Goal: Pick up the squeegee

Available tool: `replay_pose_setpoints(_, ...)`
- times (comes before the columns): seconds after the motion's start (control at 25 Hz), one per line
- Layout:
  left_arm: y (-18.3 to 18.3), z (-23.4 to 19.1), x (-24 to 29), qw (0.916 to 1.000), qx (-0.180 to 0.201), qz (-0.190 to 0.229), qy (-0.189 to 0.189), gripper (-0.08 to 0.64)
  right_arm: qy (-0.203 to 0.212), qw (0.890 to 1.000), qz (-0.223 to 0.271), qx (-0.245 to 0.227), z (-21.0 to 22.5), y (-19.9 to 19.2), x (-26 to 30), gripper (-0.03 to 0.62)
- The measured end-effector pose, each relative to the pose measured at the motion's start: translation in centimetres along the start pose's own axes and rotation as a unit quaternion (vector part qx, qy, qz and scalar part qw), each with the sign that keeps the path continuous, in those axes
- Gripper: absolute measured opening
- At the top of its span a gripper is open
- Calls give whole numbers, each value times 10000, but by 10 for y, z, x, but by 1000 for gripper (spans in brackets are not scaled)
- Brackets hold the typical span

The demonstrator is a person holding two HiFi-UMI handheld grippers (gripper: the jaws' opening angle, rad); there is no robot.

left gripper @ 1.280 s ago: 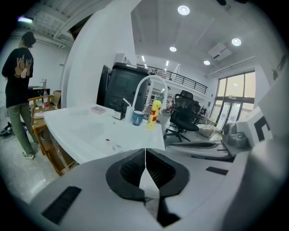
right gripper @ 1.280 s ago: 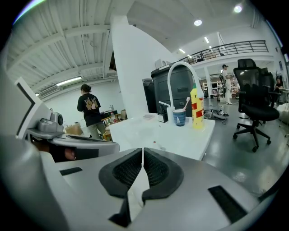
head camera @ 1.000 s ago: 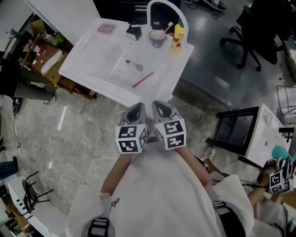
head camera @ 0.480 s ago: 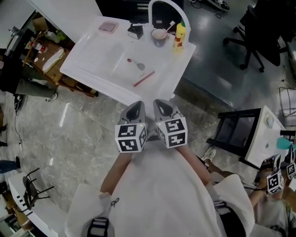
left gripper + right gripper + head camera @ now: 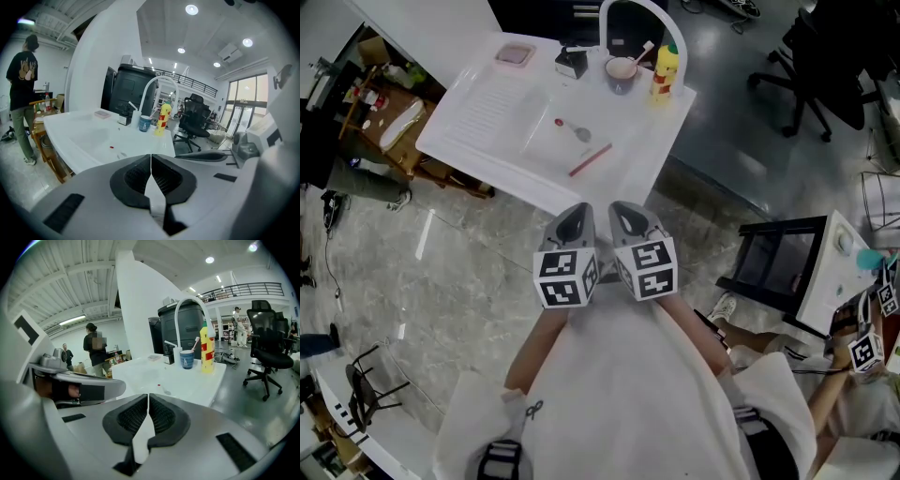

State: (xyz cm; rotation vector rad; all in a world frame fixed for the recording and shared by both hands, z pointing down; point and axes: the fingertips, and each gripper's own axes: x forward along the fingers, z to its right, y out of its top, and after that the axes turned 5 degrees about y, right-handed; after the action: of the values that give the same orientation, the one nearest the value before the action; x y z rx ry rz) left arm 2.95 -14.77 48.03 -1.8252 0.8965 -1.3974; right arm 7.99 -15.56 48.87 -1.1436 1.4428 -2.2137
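A: Starting from the left: the left claw (image 5: 577, 217) is pressed shut with nothing in it, held in front of the person's body and well short of the white worktop (image 5: 487, 103).

B: And the squeegee (image 5: 591, 159)?

A: I take it to be the slim red bar lying flat near the worktop's front edge, untouched. The right claw (image 5: 626, 219), just beside the left one, is likewise closed and empty.

B: So the reach hasn't begun.

A: That's my reading. Next, one claw would need to go forward and down to the bar, spread its jaws, and straddle the narrow side before closing.
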Motion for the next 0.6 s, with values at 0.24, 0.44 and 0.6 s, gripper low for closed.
replay_pose_setpoints(0.24, 4, -10, 11, 10000, -86, -21, -34, 28, -128, 9999, -47, -15, 7, 6, 13, 29)
replay_pose_setpoints(0.44, 10, -24, 21, 9999, -131, -66, -24, 28, -137, 9999, -91, -38, 7, 13, 30, 29)
replay_pose_setpoints(0.6, 16, -34, 31, 9998, -133, -124, -35, 28, -128, 9998, -151, -22, 7, 19, 46, 29)
